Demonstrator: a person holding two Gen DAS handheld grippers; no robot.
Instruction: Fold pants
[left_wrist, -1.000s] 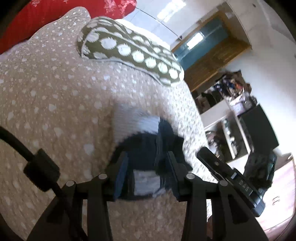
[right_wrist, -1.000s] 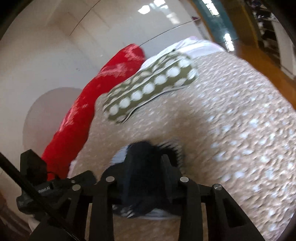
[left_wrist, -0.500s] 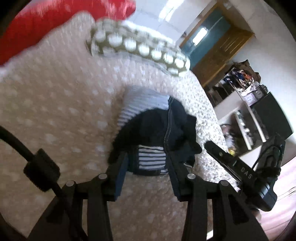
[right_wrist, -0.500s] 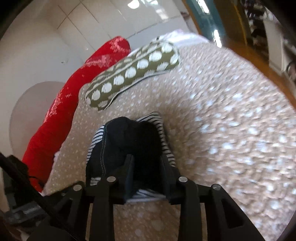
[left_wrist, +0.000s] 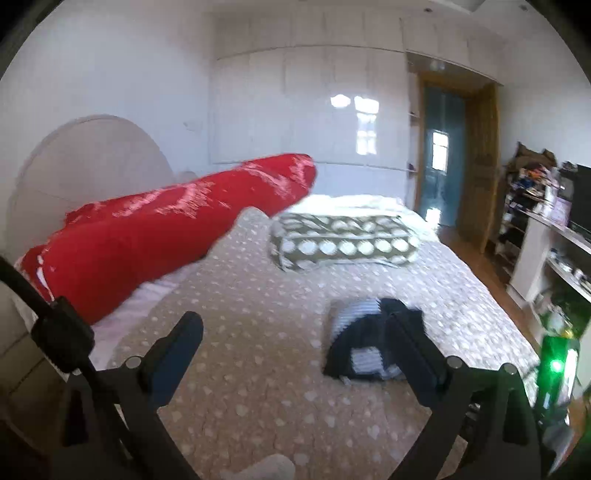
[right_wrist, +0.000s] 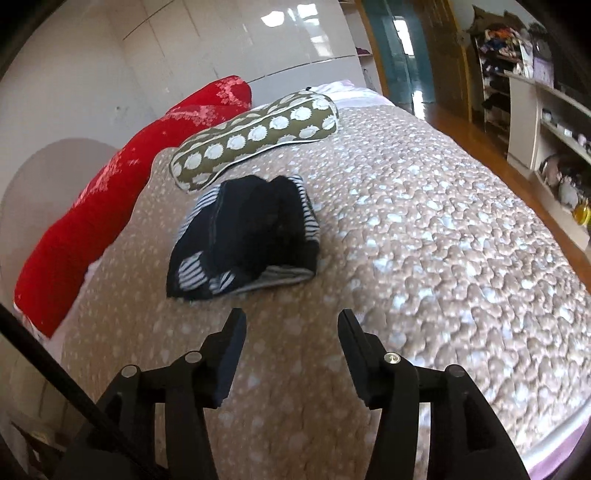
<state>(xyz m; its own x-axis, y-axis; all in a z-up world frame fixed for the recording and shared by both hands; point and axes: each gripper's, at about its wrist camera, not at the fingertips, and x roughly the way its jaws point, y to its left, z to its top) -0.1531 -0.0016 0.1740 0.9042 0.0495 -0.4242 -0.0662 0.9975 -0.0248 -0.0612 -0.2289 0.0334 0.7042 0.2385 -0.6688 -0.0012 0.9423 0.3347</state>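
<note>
Dark navy pants with striped lining (right_wrist: 243, 236) lay folded on beige quilted bedspread (right_wrist: 424, 240); my left gripper (left_wrist: 295, 332) and right gripper (right_wrist: 291, 325) gaped wide (both empty).

The pants (right_wrist: 243, 236) lie bundled on the bed (right_wrist: 424, 240), ahead of the right gripper (right_wrist: 291, 332) and apart from its jaws. Behind them a pillow (right_wrist: 258, 136) rests on the bed, with a bolster (right_wrist: 122, 192) to its left. Shelves (right_wrist: 546, 122) stand right of the bed.
</note>
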